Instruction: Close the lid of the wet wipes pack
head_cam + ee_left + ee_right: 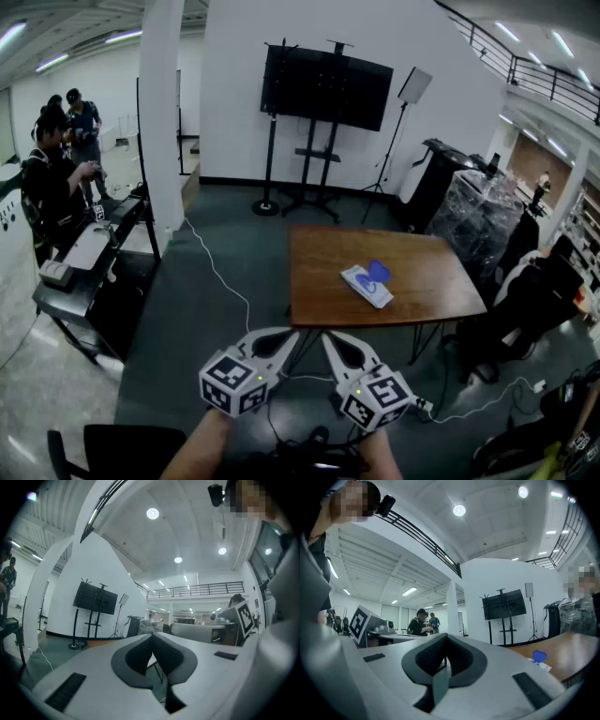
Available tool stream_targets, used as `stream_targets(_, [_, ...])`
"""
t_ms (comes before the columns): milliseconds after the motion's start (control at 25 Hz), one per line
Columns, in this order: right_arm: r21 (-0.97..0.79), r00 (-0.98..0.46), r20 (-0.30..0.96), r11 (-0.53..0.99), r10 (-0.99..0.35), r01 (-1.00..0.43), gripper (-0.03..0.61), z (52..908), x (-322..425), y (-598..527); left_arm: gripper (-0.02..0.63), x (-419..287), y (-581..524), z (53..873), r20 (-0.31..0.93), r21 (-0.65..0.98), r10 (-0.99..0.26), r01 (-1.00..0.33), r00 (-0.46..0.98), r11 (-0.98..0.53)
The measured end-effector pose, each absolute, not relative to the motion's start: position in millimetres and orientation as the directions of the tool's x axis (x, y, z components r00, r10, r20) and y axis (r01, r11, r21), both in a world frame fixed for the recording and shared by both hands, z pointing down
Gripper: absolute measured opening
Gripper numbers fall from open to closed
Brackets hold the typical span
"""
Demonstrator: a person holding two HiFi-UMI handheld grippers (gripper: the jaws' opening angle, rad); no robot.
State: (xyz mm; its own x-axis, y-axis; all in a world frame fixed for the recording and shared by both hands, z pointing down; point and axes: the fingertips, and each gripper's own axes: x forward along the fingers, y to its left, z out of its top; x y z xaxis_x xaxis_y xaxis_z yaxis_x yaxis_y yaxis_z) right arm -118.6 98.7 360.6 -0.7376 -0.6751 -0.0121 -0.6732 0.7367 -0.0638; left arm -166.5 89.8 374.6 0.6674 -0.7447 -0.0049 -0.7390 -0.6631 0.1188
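Note:
The wet wipes pack [365,285] lies flat on the brown wooden table [328,281], right of its middle, with its blue heart-shaped lid [378,272] standing up open. In the right gripper view the pack [542,663] and blue lid [539,656] show small at far right. Both grippers hang low in front of the table's near edge, well short of the pack. My left gripper [287,336] [152,637] is shut with nothing in it. My right gripper [330,338] [444,637] is likewise shut and empty.
A large screen on a stand [325,86] stands behind the table, and a white pillar [159,122] rises at left. People sit at a black desk [94,253] far left. A cable [220,277] crosses the floor. Wrapped equipment [478,211] and chairs crowd the right.

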Motion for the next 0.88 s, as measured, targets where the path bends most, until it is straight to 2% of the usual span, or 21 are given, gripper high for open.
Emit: stream_targets(880, [-0.139, -0.683, -0.006, 0.677, -0.730, -0.722, 0.008, 375.0, -74.6, 77.2, 0.008, -131.5, 68.1, 392.2, 0.059, 0.134, -0.708, -0.708, 0.704, -0.693])
